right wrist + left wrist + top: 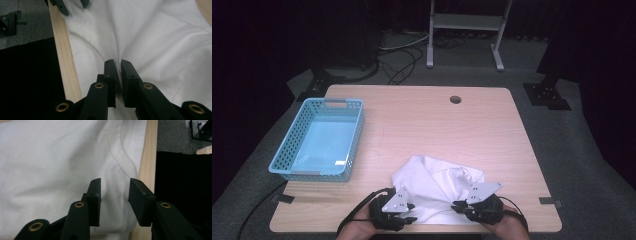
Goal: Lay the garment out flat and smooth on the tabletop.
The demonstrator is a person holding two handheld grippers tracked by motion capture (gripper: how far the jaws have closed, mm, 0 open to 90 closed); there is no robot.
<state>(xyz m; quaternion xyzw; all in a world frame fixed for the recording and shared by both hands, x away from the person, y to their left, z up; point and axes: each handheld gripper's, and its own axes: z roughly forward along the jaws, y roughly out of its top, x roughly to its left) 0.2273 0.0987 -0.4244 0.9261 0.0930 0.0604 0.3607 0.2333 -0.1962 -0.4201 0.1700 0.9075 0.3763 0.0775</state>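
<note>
I see the wooden table with the white garment lying crumpled at its near edge, between my two hands. The cloth is plain white, soft, creased into broad folds, with a stitched seam curving near the table's edge. My right gripper pinches a ridge of the fabric, jaws pressed together. My left gripper stands spread, cloth bulging between its jaws.
</note>
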